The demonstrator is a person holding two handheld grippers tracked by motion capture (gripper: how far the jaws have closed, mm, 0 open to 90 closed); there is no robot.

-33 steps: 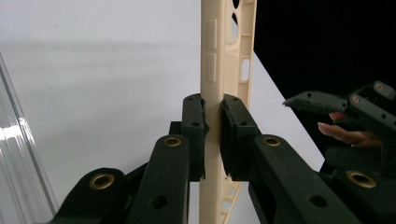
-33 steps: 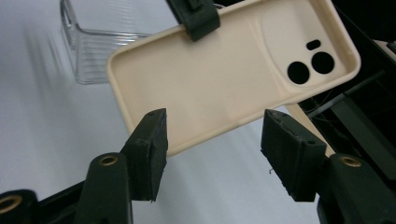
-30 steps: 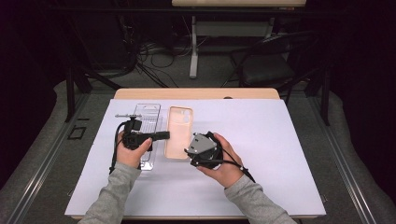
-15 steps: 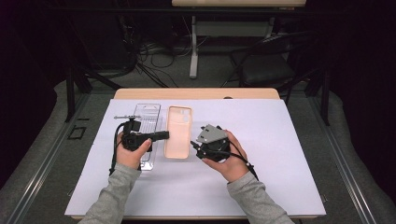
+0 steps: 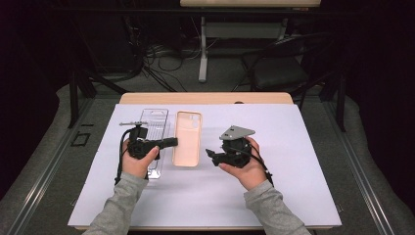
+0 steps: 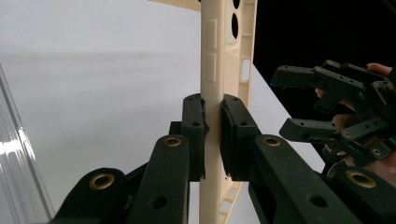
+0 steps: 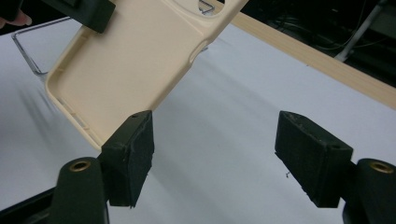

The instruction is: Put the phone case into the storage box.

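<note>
Left gripper view: left gripper (image 6: 213,135) clamped on phone case (image 6: 212,56) edge, steadying it (presumably) for right gripper (image 7: 219,161), jaws just opening, empty.

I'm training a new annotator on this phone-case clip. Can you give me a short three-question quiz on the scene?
1. True or false: the left gripper is clamped on the side wall of the cream phone case.
2. What lies beside the case, under the left hand? A) clear plastic tray B) blue bowl C) red cloth
3. Fill in: the right gripper has its jaws ____, nothing between them.

Key: 1 true; 2 A, the clear plastic tray; 3 open.
</note>
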